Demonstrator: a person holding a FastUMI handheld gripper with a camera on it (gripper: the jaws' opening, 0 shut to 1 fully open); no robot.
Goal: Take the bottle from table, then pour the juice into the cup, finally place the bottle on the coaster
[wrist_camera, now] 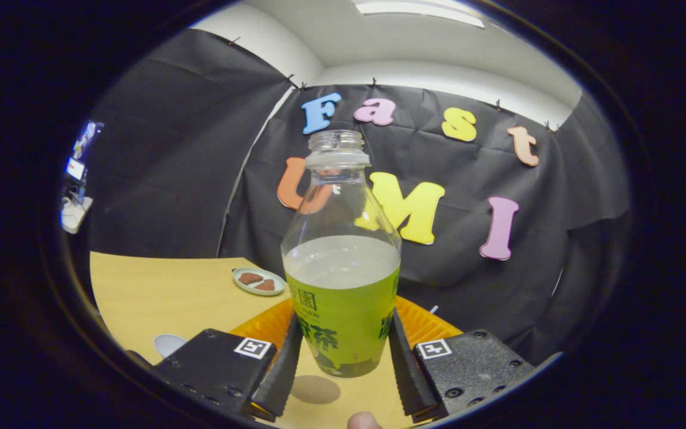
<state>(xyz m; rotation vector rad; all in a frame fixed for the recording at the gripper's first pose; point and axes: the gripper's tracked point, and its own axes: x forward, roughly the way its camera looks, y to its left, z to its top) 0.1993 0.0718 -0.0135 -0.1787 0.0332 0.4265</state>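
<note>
An uncapped clear bottle (341, 262) with a green label stands upright between my fingers, holding pale juice up to its shoulder. My gripper (344, 322) is shut on the bottle, one finger pressing each side of the label. The bottle's base hangs a little above the yellow table (164, 292), and its shadow (315, 388) lies on the wood below it. Just behind the bottle and partly hidden by it lies an orange ridged round piece (425, 325). A pale round object (168, 344) sits on the table left of the fingers, half hidden by the gripper body.
A small grey-green dish (258, 280) with two brown pieces rests on the table beyond the left finger. Black cloth walls close the table's far side. A person's fingertip (362, 421) shows below the fingers.
</note>
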